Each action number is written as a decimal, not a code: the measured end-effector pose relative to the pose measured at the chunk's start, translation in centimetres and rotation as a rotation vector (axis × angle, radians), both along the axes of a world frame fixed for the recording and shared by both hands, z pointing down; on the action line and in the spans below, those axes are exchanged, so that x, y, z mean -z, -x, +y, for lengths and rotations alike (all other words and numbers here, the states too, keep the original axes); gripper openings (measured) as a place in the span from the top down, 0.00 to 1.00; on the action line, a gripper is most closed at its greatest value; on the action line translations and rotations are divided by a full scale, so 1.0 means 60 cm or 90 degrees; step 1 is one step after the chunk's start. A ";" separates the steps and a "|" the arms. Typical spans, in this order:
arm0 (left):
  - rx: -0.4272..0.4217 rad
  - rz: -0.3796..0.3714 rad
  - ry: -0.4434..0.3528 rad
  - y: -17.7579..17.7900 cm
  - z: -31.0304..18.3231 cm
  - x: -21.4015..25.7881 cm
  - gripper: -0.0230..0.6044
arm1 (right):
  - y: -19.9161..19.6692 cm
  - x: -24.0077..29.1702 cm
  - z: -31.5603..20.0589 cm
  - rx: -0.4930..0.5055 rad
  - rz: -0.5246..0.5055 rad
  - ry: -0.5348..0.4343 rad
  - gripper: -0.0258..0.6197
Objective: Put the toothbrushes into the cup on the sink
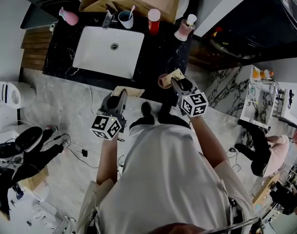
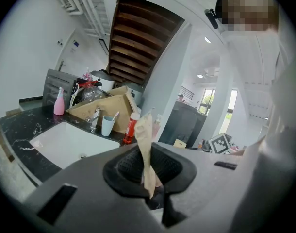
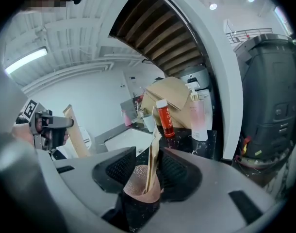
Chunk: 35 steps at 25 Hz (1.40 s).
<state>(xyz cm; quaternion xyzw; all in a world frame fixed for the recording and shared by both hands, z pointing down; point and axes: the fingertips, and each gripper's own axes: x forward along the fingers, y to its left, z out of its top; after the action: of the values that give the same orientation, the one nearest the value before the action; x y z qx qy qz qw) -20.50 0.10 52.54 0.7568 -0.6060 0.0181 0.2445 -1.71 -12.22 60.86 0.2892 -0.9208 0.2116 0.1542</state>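
- Left gripper (image 2: 149,169): pinched nearly shut on a tan wrapped toothbrush (image 2: 144,140); long axis upright, sticking out along the jaws.
- Right gripper (image 3: 148,171): jaws wide, no pinch; second tan toothbrush (image 3: 153,149) loose between the pads, closer to the right pad, with a curled tan end at its base.
- Cup (image 1: 125,19): far edge of the black counter (image 1: 163,52), beside the faucet, just left of the red bottle (image 1: 154,21); one brush already inside.
- Both grippers at the near counter edge; white basin (image 1: 97,48) between them and the cup.
- Cup bearing: almost straight ahead of the left gripper, far and left of the right one. Left looks better lined up.
- Likely need: carry over the basin, tip the long axis down into the cup mouth.
- Risk: unclamped right brush could slip.
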 end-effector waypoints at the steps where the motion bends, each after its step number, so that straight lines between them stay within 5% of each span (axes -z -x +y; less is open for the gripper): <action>1: -0.001 0.000 -0.001 -0.002 -0.001 0.000 0.91 | -0.002 -0.001 0.000 0.000 -0.001 0.001 0.70; 26: -0.157 -0.037 -0.061 -0.141 -0.132 0.041 0.91 | -0.133 0.059 0.015 -0.077 -0.058 0.007 0.64; 35: -0.247 -0.099 -0.064 -0.185 -0.175 0.009 0.91 | -0.166 0.088 0.015 -0.123 -0.090 0.006 0.64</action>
<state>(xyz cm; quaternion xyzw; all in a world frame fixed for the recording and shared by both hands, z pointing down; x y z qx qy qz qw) -9.40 -10.38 52.00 0.8667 -0.4663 0.0927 0.1510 8.24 -11.30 55.60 0.3599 -0.8963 0.2495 0.0690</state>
